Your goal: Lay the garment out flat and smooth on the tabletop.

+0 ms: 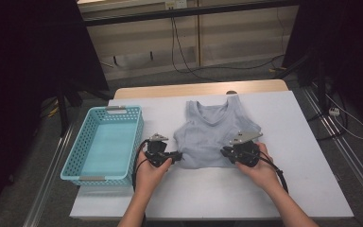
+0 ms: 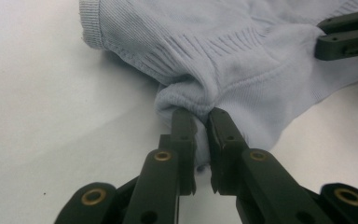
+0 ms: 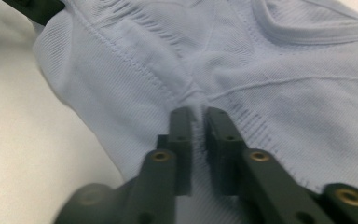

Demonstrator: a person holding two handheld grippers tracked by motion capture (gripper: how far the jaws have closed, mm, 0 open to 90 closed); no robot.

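A pale blue sleeveless top (image 1: 212, 130) lies flat on the white table, neckline toward the far side. My left gripper (image 1: 178, 156) is at its near left corner; in the left gripper view the jaws (image 2: 201, 114) are shut on a bunched fold of the top (image 2: 242, 70). My right gripper (image 1: 223, 152) is at the near right corner, shut on a pinch of the top's fabric (image 3: 270, 84), seen between its jaws (image 3: 196, 112). The right gripper's jaws (image 2: 347, 35) also appear far off in the left gripper view.
A light blue plastic basket (image 1: 75, 156) stands empty at the table's left side. Bare white table (image 1: 293, 142) stretches to the right of the top and in front of my hands. Cables trail on the floor (image 1: 208, 71) beyond the far edge.
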